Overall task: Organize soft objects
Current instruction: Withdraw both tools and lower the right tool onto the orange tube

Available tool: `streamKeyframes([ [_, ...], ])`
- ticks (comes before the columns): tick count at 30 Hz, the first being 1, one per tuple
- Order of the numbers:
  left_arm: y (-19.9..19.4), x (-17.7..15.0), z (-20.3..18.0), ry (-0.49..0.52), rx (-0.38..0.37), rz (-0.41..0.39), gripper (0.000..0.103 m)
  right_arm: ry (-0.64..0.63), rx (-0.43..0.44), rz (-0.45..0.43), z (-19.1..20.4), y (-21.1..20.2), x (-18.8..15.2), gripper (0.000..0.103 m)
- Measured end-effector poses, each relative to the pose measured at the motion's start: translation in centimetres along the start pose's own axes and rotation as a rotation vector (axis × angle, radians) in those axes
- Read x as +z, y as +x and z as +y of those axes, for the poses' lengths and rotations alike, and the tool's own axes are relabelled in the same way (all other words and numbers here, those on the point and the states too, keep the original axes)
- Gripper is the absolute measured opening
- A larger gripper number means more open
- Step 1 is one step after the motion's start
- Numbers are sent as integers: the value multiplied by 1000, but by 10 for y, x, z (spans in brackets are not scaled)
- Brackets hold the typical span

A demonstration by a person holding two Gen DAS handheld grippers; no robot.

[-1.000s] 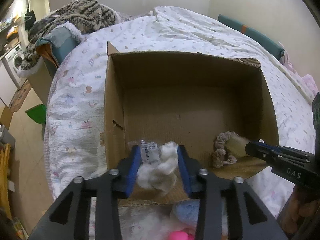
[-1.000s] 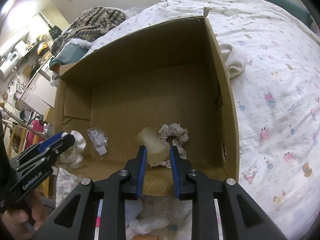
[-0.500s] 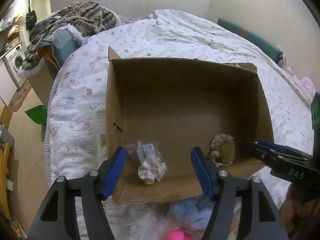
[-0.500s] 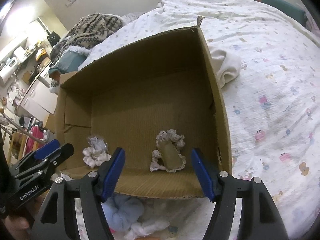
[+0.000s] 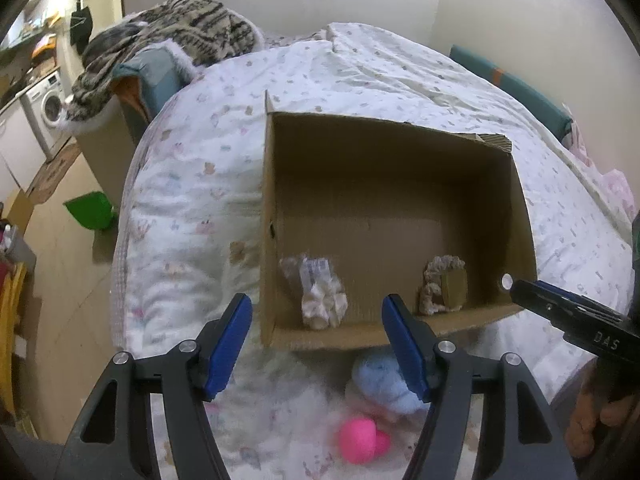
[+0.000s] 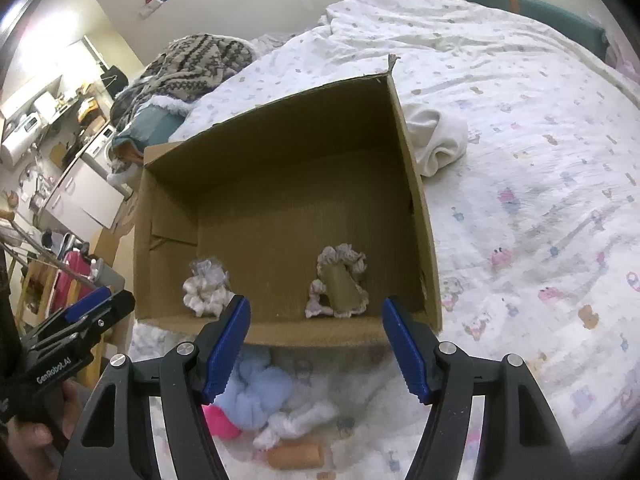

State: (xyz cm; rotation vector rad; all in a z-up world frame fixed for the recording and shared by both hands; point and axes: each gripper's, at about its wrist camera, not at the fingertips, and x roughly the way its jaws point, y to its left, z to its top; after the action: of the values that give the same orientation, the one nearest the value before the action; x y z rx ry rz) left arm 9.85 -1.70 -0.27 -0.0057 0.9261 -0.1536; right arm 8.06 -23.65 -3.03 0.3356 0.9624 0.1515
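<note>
Right wrist view shows the right tool (image 6: 316, 338) spread wide and empty, as is the left tool (image 5: 316, 340); ahead of both, the cardboard box (image 6: 280, 128) holds a white scrunchie (image 6: 204, 290) and a beige scrunchie (image 6: 340, 286). Just beneath the tools on the bed (image 6: 540, 200), the pale blue fluffy piece (image 6: 260, 396) looks light and squashy, best pinched across its bulk. A pink ball (image 6: 218, 420) touching it and the box's near wall could hinder.

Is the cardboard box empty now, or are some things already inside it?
Not empty. The cardboard box holds two scrunchies near its front wall: a white scrunchie and a beige scrunchie.
</note>
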Motion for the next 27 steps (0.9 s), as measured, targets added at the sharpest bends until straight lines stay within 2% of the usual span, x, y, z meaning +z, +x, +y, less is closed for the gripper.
streamKeyframes([
  [6, -15, -13, 5, -15, 7, -6, 65, 17, 6, 12, 1, -8, -13, 72],
  [16, -27, -36, 17, -68, 6, 41, 65, 47, 12, 55, 4, -16, -36, 72],
  [23, -34, -51, 17, -68, 2, 60, 65, 71, 23, 118, 7, -16, -53, 72],
  [27, -31, -59, 18, -85, 1, 98, 65, 80, 32, 186, 10, -10, -66, 72],
])
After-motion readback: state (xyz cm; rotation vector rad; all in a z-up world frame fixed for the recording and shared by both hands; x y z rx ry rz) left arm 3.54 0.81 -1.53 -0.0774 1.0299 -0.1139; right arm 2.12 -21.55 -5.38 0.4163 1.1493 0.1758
